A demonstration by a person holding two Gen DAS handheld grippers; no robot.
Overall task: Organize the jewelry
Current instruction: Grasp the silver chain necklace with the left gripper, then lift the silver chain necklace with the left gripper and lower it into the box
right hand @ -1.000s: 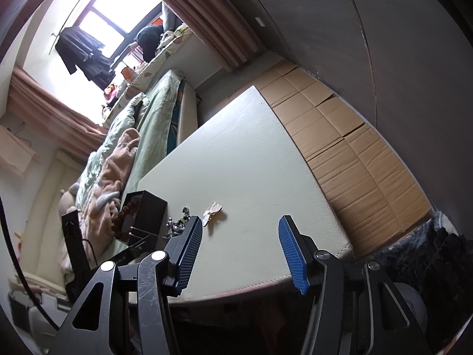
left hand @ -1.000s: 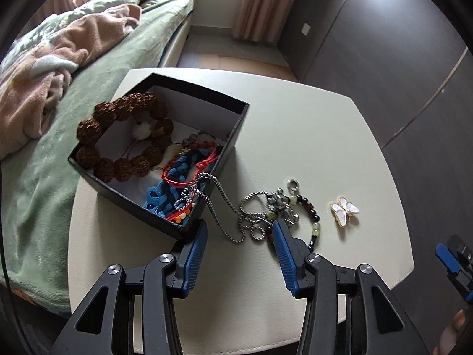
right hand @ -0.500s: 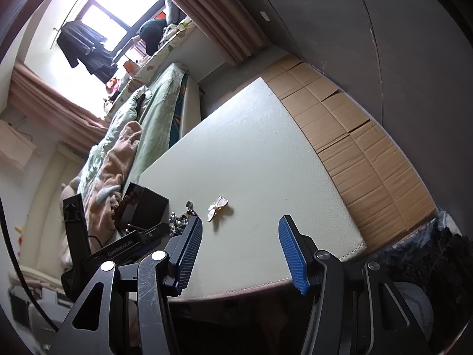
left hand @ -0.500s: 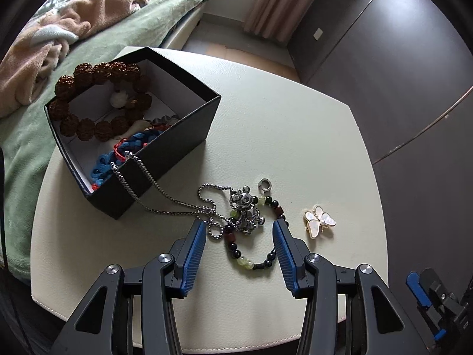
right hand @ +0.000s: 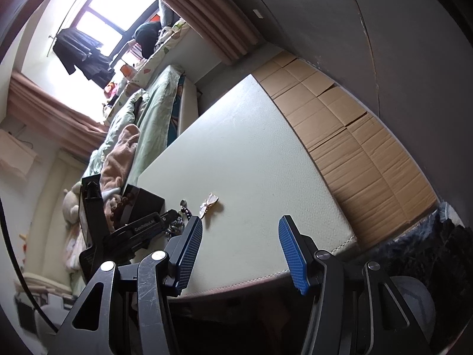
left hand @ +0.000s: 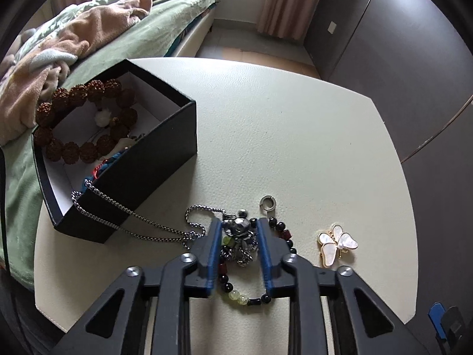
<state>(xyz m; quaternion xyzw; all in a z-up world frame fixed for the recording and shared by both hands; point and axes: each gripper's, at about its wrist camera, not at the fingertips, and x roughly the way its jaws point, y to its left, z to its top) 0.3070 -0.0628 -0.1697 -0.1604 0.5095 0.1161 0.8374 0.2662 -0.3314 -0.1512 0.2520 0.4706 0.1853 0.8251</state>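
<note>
L gripper (left hand: pixel 239 236) down on the table (left hand: pixel 295 136), jaws have just been closing around the metal pendant (left hand: pixel 238 230) of the chain necklace (left hand: pixel 133 216). Pads sit either side of the pendant cluster; can't tell if they press it yet, a sliver of gap seems left. Beaded bracelet (left hand: pixel 236 293) lies under/through the same spot, its loop passing between the jaws too.

Necklace: one end hangs over the wall of the black box (left hand: pixel 142 174), rest trails across the table to the pendant. Box already holds brown bead bracelet (left hand: pixel 77 112) + blue/red cords. Butterfly brooch (left hand: pixel 337 245) lies apart, to the right.

R gripper (right hand: pixel 239 251) idle off the table edge, jaws apart, nothing between.

How to do it well (judgement):
- close fully on the pendant only; the bracelet is tangled close, risk of lifting both.
- lift slow, check the bracelet drops off.
- carry toward the box w/ chain slack, so the draped end isn't yanked out.
- lower pendant inside, release low.
</note>
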